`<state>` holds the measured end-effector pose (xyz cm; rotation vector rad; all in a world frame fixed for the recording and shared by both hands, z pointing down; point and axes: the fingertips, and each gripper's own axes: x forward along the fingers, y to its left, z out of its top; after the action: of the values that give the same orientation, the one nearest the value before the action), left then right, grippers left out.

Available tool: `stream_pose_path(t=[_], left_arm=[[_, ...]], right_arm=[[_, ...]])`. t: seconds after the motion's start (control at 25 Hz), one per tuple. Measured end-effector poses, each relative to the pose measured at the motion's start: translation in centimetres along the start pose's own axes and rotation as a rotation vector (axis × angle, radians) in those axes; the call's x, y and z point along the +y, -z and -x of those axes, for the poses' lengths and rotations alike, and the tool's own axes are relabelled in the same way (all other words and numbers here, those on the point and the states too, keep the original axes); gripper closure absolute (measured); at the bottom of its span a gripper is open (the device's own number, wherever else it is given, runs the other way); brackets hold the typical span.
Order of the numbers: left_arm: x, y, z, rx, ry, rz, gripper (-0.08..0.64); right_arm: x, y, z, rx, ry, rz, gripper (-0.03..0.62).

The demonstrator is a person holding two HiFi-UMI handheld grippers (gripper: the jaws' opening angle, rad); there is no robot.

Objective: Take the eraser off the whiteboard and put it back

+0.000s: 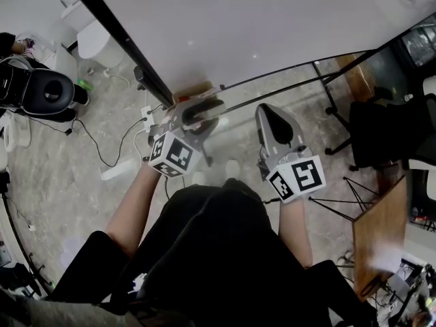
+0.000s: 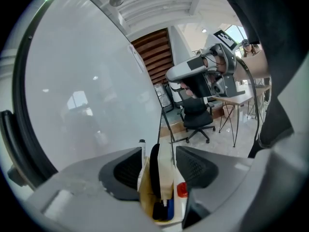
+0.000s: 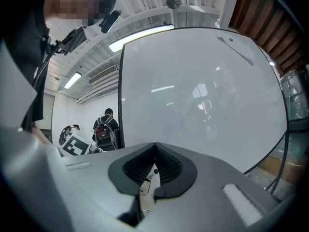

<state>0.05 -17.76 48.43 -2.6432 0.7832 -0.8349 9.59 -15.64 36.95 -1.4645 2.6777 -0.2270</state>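
Between the left gripper's [image 2: 159,152] jaws: eraser [image 2: 163,178] standing on edge, dark felt face toward the whiteboard [image 2: 87,86]. It sits in a small holder [image 2: 144,190] at the board's foot, alongside a blue marker [image 2: 170,209] and a red-capped one [image 2: 181,190].

Progress: eraser is in its place, not lifted. Cannot tell whether this is before the take or after the return. Judged to be one end of the cycle.

Left jaws wide apart, pads flanking the eraser and not pressing it.

Right gripper [image 3: 155,148] faces the board, well clear of the holder. Jaws together, nothing between them.
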Motion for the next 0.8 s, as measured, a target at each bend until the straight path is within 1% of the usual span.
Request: stream_pose_path(t=[0.12,0.28,0.36,0.48,0.56,0.72,0.8], left_arm=[[0.1,-0.6,0.7,-0.034,-0.011,0.017,0.338],[0.9,-1.1,2.0,-0.092,-0.032,0.088,0.390],[1.4,-1.4,2.7,-0.116,-0.045,0.119,0.402],[2.5,-2.6,4.0,-0.157,-0.060,0.136,0.405],[3.1,-3.0,4.8,-0.183,-0.074,0.164,0.419],[4.0,-3.5,6.6,-0.236,-0.117,0.216,0.491],[4.5,-3.8,7.6,-0.267,-0.140,0.248,0.516]], right_arm=[[0.4,0.1,-0.1,0.000,-0.006,0.006,0.583],[1.2,0.1,-0.5,-0.002,-0.017,0.014,0.583],[1.6,0.0,-0.6,-0.006,-0.022,0.018,0.583],[2.2,-0.3,-0.8,-0.011,-0.029,0.026,0.583],[2.6,-0.5,-0.9,-0.013,-0.035,0.032,0.583],[3.3,-0.7,-1.0,-0.017,-0.043,0.046,0.583],[3.5,-0.7,-1.0,-0.016,-0.045,0.054,0.583]])
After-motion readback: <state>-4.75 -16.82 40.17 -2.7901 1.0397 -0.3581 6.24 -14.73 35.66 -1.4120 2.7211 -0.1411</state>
